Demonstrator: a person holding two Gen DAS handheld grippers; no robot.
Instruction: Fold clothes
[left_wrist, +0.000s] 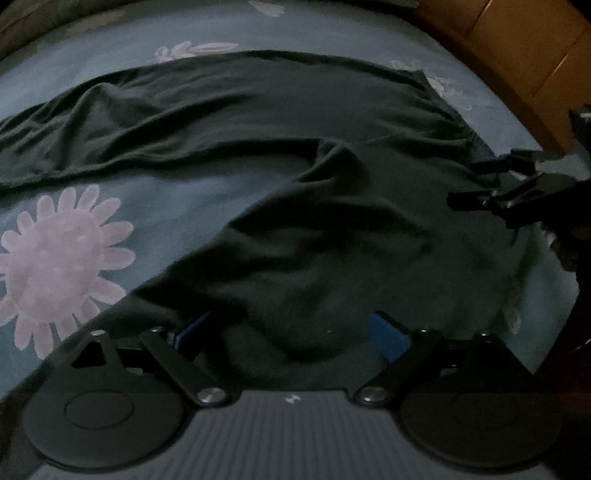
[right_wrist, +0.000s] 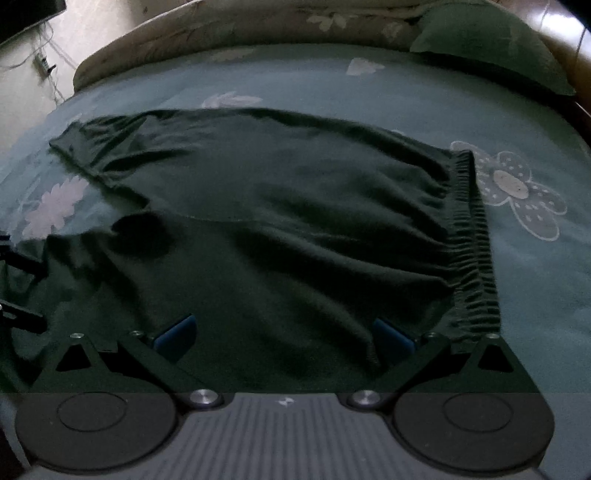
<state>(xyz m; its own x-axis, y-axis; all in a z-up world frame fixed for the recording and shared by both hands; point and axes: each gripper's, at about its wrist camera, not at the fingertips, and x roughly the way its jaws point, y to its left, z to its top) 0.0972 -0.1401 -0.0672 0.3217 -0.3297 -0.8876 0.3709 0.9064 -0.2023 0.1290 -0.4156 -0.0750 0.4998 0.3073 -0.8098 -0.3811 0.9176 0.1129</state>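
A home bedroom: floral bedsheet (right_wrist: 332, 81), pillow (right_wrist: 491, 44), rolled quilt (right_wrist: 221, 26).

We saw dark green trousers (right_wrist: 280, 206) on a teal bedsheet (right_wrist: 535, 295) patterned with pale flowers, blue pads (right_wrist: 177, 336) on black grippers, a green pillow (right_wrist: 491, 40).

Both wrist views: low, close over dark trousers (left_wrist: 295, 206) on the bed (left_wrist: 155, 206), facing 12 o'clock. Shared: trousers; right gripper (left_wrist: 480, 184) at 3 o'clock in left view.
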